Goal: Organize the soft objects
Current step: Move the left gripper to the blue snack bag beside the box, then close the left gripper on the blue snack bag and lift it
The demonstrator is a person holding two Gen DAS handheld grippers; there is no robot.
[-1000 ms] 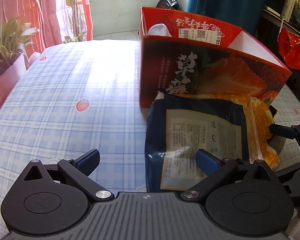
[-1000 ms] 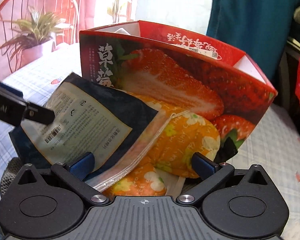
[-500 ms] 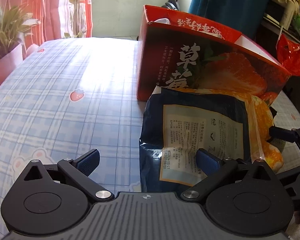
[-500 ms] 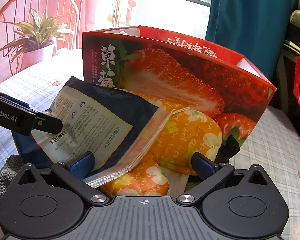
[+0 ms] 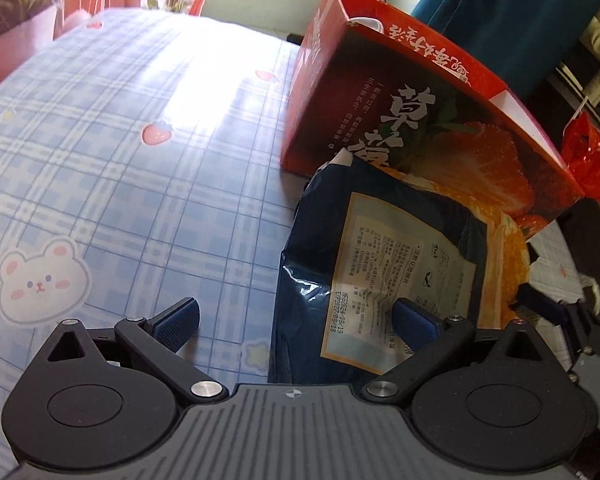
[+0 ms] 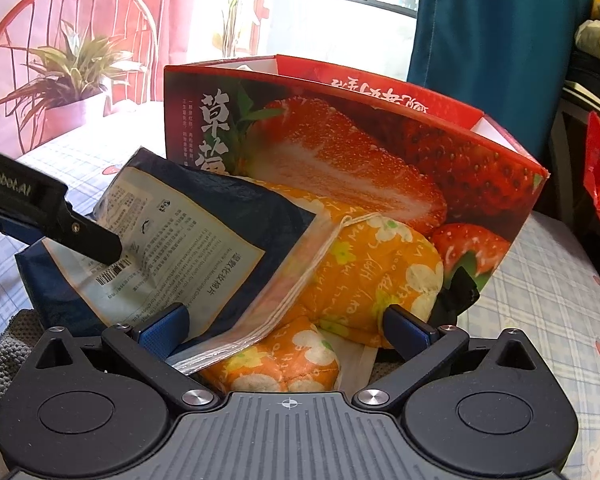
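A dark blue packet [image 5: 380, 256] with a white label leans on orange flowered soft bundles [image 6: 380, 264] in front of a red strawberry box [image 5: 400, 100]. My left gripper [image 5: 296, 322] is open and straddles the packet's left edge: its right finger lies over the label, its left finger over the tablecloth. In the right wrist view, a left gripper fingertip [image 6: 88, 240] rests on the label. My right gripper [image 6: 286, 330] is open just before the packet's clear zip end [image 6: 260, 328] and a lower orange bundle [image 6: 276, 364]. White items show inside the box.
The blue plaid tablecloth [image 5: 140, 180] stretches left of the box. A grey knitted item [image 6: 8, 344] lies at my lower left in the right wrist view, and something black [image 6: 460, 288] sits against the box. A potted plant [image 6: 72, 92], a red chair and a red bag [image 5: 588, 160] stand beyond the table.
My left gripper has moved forward and tilted, and its fingertip now sits farther along the packet's label. My right gripper has drawn back a little. Both stay open.
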